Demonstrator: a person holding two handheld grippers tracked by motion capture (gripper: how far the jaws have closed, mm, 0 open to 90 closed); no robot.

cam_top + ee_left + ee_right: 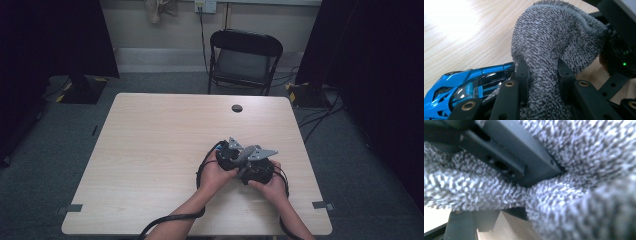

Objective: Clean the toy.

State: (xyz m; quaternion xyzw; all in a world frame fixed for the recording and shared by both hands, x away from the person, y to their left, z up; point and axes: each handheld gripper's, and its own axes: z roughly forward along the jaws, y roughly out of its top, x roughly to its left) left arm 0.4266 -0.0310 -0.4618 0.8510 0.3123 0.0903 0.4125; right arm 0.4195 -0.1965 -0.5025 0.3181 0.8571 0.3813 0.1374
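Behind the wooden bench (150, 150) stands one black chair (244, 60). Near the front of the bench, two hands hold two grippers close together. The left gripper (541, 75) has its jaws shut tight on one fuzzy grey sock (554, 37). One blue toy car (471, 87) sits just beside those jaws. The right gripper (257, 170) is pushed up against the sock, but I cannot tell how its jaws stand. I think the best way is to keep the sock pinched and pull slowly.
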